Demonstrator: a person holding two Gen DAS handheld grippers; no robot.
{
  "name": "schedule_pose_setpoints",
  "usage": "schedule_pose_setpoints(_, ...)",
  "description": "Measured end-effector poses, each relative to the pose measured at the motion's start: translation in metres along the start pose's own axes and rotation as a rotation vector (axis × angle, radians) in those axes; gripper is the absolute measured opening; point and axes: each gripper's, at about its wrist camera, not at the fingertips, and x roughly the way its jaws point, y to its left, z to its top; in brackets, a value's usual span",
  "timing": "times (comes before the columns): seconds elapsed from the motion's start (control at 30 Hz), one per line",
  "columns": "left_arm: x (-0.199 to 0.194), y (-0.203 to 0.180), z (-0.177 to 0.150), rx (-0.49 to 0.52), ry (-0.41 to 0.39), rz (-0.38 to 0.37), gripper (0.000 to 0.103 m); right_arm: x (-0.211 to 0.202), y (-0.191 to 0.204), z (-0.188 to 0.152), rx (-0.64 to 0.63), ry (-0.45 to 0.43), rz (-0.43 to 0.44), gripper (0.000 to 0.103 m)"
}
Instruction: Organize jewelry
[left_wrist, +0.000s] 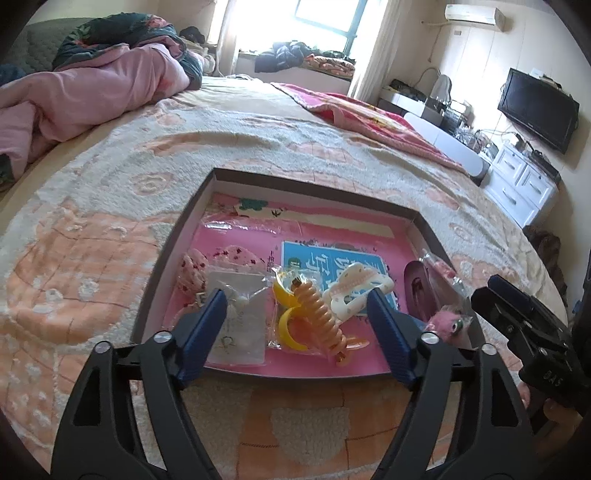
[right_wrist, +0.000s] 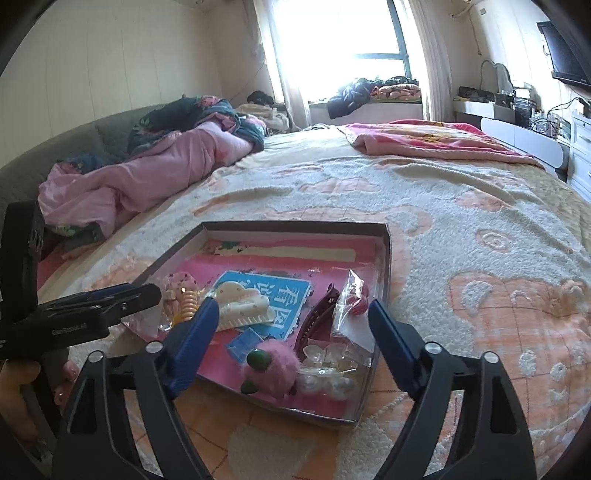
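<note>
Left wrist view: the left gripper (left_wrist: 297, 306) is spread wide over the tray (left_wrist: 177, 236) on the bed, above an orange hair claw (left_wrist: 321, 317). Further right, the right gripper (right_wrist: 288, 314), also spread, hovers above a pink pom-pom (right_wrist: 273, 369).

A shallow dark-rimmed cardboard tray with a pink floor (left_wrist: 221, 177) sits flat on the bed, everything lying inside it. Dead centre, an orange ribbed plastic claw clip (left_wrist: 321, 314); touching its right, a cream scalloped claw clip (left_wrist: 354, 291). Left of centre, a clear plastic pouch (left_wrist: 236, 325). Near the right wall, a maroon hair clip (right_wrist: 314, 314) and, by the near-right corner, a fluffy pink pompom (right_wrist: 273, 369) beside white pearl beads (right_wrist: 325, 384).
</note>
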Motion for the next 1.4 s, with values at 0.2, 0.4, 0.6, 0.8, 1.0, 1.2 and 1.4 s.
schedule_pose_setpoints(0.2,-0.013,0.002,0.002,-0.011,-0.039,0.011,0.091,-0.012,-0.001,0.002,0.015,-0.038,0.001,0.094)
schedule_pose_setpoints(0.4,-0.026,0.002,0.002,-0.017,-0.09,0.006,0.091,-0.021,-0.001,0.0,0.023,-0.054,-0.005,0.096)
schedule_pose_setpoints(0.6,-0.042,-0.002,0.0,-0.007,-0.138,0.028,0.092,-0.031,0.005,-0.005,0.005,-0.066,-0.026,0.096)
schedule_pose_setpoints(0.8,-0.058,-0.006,-0.006,0.013,-0.17,0.057,0.092,-0.042,0.011,-0.008,-0.014,-0.083,-0.039,0.096)
schedule_pose_setpoints(1.0,-0.069,-0.011,-0.019,0.028,-0.169,0.067,0.092,-0.055,0.016,-0.013,-0.028,-0.108,-0.053,0.096)
schedule_pose_setpoints(1.2,-0.079,-0.017,-0.03,0.06,-0.183,0.087,0.092,-0.07,0.022,-0.019,-0.039,-0.138,-0.064,0.096)
schedule_pose_setpoints(1.4,-0.091,-0.02,-0.039,0.069,-0.216,0.098,0.092,-0.085,0.029,-0.031,-0.037,-0.169,-0.075,0.096)
